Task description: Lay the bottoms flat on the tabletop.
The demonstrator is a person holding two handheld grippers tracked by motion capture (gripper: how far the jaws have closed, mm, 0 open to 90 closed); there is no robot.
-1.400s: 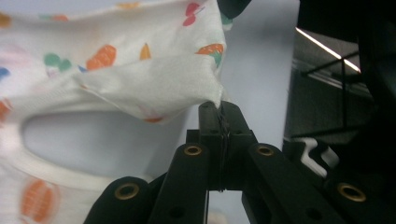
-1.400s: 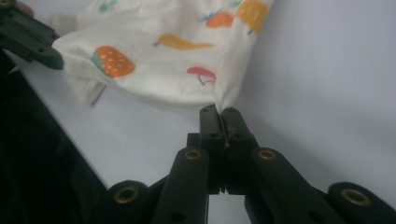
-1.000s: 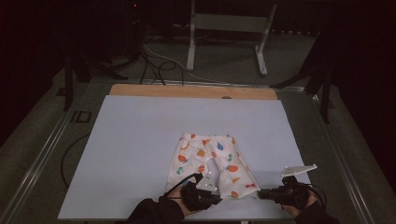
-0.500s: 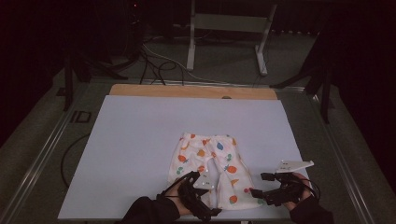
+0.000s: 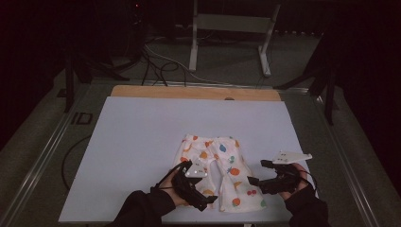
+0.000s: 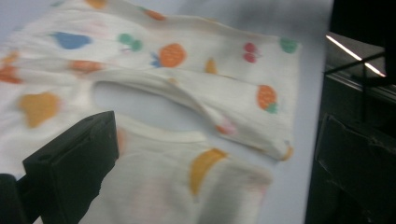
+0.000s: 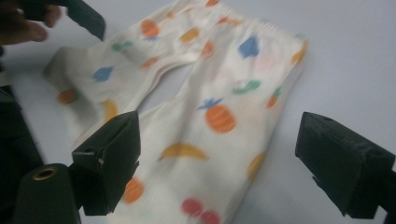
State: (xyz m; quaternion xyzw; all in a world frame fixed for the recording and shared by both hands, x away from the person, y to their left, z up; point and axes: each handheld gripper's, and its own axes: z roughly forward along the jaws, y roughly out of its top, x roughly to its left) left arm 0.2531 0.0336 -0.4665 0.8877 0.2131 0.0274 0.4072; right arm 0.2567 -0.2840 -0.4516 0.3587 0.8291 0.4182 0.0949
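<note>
Fruit-print trousers (image 5: pixel 222 175) flat on white board (image 5: pixel 142 142)

The right tool (image 7: pixel 219 158) has just spread its jaws above the fruit-print trousers (image 7: pixel 205 93), lying flat on the white table (image 7: pixel 345 60), nothing gripped.

High view looking down, gripper views close, sharing trousers (image 5: pixel 218 172)

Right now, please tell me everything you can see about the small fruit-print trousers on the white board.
The fruit-print trousers are small, cream, of soft knit-looking cloth, printed with oranges, cherries, bananas and blue and green fruit. They lie flat on the white board, gathered waistband at the far end, the two legs spread apart toward the person. The hems look slightly rumpled. No claw presses on them.
</note>
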